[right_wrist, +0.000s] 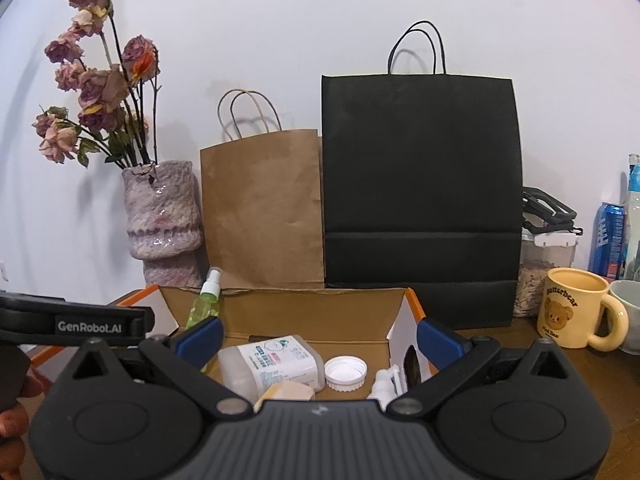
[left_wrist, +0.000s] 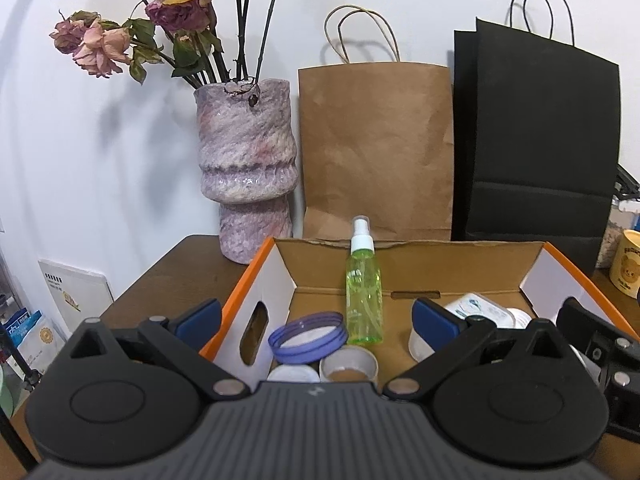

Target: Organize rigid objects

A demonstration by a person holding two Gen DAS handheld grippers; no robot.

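Open cardboard box w/ orange outer edges (left_wrist: 256,276), set on dark wooden table (left_wrist: 160,276), in front of bags.
Contents, left wrist view: green translucent spray bottle w/ white nozzle (left_wrist: 363,288), leaned upright against back wall of box; purple plastic ring lid (left_wrist: 308,337); cardboard tape roll (left_wrist: 349,367), just beside lid.
Contents, right wrist view: white rectangular plastic container w/ printed label (right_wrist: 276,360); white ribbed screw cap (right_wrist: 345,372) beside it.
Left claw (left_wrist: 316,320): fingers apart, nothing held, above box.
Right claw (right_wrist: 320,340): fingers apart, nothing held, above box.
Behind box: pink-purple textured vase w/ dried roses (left_wrist: 246,168), brown paper bag (left_wrist: 376,148), black paper bag (right_wrist: 420,200).
Right of box: yellow bear-print mug (right_wrist: 576,312).
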